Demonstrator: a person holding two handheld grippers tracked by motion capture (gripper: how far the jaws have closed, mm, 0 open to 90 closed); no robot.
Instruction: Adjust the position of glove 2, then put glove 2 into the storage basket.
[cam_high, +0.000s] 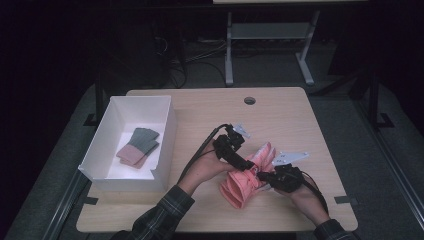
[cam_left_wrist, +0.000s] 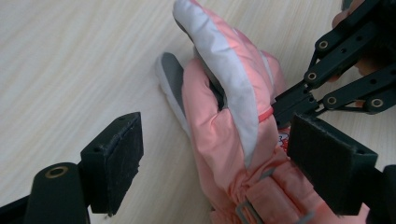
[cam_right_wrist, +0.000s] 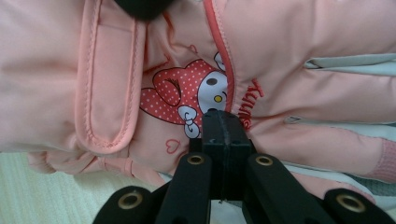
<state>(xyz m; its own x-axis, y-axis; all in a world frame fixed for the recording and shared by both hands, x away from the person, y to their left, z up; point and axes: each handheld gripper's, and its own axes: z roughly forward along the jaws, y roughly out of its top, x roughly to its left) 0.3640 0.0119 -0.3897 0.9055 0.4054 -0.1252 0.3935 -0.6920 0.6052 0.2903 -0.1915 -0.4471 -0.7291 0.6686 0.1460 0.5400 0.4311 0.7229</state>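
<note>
Two tools met at a pink padded ski glove on the wooden bench: left tool gaped around it, right tool closed, pressing it; white open box sat leftward

Bare tabletop lies open beyond the pink glove; the white box walls off the left.

In the right gripper view the pink glove runs off the top, left and right edges, so its fingertips and cuff are cut off there. The right gripper has its pads pressed together against the glove; whether fabric is pinched between them cannot be told. In the high view the folded things in the white box, left of the glove, are too small to identify.
</note>
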